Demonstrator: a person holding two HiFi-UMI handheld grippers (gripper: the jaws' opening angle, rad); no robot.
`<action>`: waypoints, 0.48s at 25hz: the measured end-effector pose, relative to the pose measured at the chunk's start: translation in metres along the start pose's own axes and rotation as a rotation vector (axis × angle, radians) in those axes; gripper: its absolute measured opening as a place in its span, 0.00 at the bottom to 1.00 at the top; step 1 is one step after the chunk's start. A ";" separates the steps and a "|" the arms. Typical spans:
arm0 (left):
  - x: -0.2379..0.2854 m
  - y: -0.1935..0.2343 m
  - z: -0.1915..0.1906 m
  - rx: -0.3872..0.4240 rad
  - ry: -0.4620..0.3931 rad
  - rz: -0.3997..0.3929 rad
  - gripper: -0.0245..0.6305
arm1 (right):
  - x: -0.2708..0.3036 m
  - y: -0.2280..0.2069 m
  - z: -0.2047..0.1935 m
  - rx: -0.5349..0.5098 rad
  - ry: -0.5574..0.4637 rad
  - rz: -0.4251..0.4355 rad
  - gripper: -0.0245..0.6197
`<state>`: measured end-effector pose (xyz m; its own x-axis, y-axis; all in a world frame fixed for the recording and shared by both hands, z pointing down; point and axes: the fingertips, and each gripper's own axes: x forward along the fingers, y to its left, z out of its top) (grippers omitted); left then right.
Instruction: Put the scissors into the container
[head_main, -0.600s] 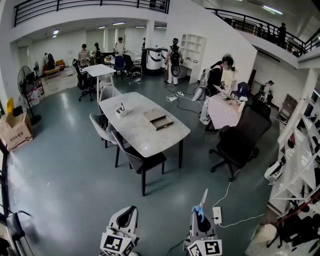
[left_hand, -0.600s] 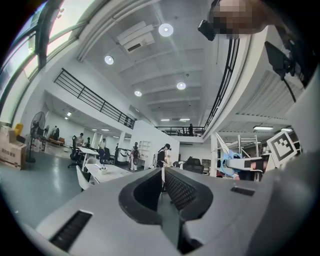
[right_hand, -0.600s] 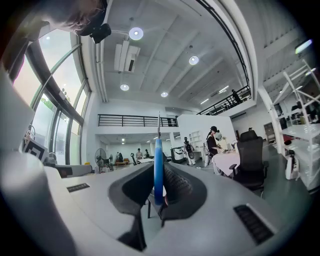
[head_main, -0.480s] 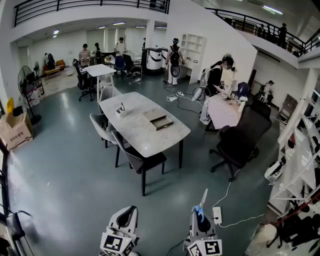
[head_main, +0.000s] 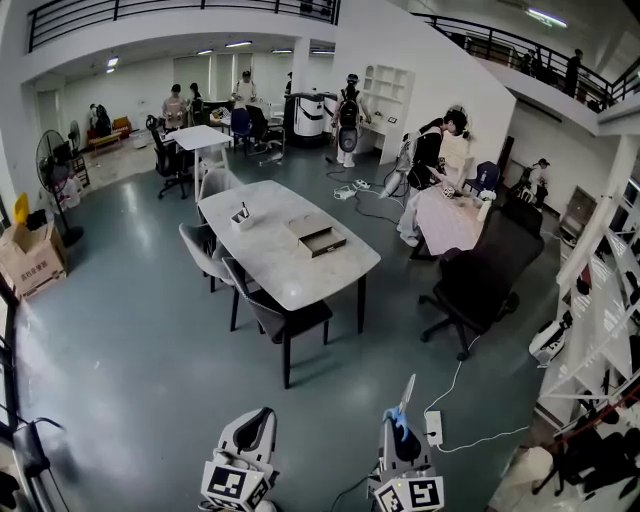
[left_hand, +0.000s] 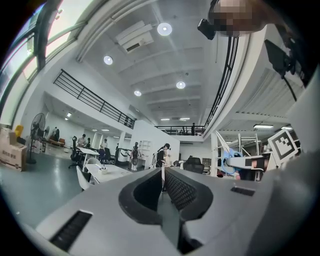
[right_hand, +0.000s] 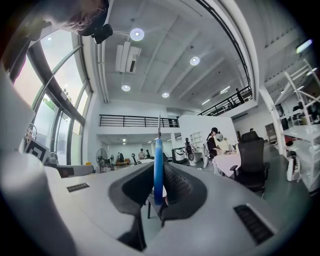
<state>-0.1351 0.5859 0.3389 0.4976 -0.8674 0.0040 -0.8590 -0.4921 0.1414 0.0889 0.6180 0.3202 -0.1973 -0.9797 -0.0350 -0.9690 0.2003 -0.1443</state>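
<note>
Right gripper (head_main: 403, 432) clamped on scissors (head_main: 404, 405), pickup done; left gripper (head_main: 251, 436) jaws together, empty. Carry to surface (head_main: 300, 275) well ahead and drop-in remain.

No legible txt, nos. or brand names anywhere. Cardboard box (head_main: 30, 262), far left of the table (head_main: 290, 278), has red print, too small to read. Left marker cube (head_main: 232, 488) & right marker cube (head_main: 415, 495), nearer the camera than the table: b/w square patterns only, no letters.
</note>
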 end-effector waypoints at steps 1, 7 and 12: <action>0.002 -0.002 0.001 0.000 -0.005 0.004 0.08 | 0.000 -0.001 0.001 -0.001 -0.001 0.005 0.11; 0.007 -0.024 -0.001 -0.005 -0.035 0.021 0.08 | -0.012 -0.021 0.000 -0.005 0.007 0.023 0.11; 0.017 -0.031 -0.004 -0.010 -0.047 0.042 0.08 | -0.010 -0.037 -0.001 -0.025 -0.005 0.024 0.11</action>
<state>-0.0996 0.5869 0.3382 0.4547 -0.8899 -0.0359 -0.8776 -0.4546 0.1524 0.1265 0.6205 0.3273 -0.2194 -0.9747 -0.0426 -0.9675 0.2230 -0.1190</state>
